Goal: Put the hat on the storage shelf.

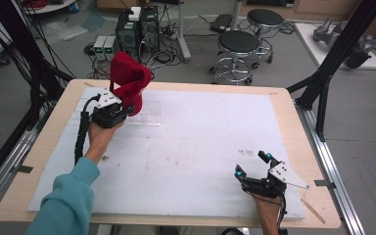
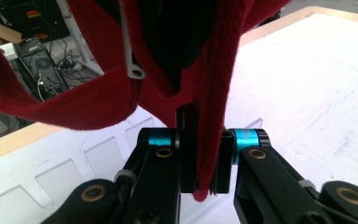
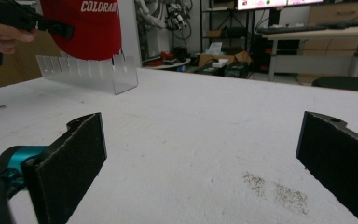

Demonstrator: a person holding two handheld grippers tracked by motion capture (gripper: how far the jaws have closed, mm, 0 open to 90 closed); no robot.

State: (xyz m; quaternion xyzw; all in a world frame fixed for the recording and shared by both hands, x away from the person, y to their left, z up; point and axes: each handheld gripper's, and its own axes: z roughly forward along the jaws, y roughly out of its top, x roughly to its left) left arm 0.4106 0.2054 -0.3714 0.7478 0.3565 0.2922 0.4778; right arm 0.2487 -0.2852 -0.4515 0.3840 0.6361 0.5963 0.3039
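A red cap hangs upright at the table's back left, held by my left gripper, which is shut on its lower edge. In the left gripper view the red fabric of the cap passes between the two black jaws of my left gripper and its strap loops off to the left. The cap, with white lettering, hovers just above a clear slotted rack. My right gripper rests low near the table's front right, open, with nothing between its wide-apart fingers.
The clear rack stands on the white mat behind the left hand. Dark smudges mark the mat by the right gripper. Stools, computer boxes and cables stand on the floor beyond the table's far edge.
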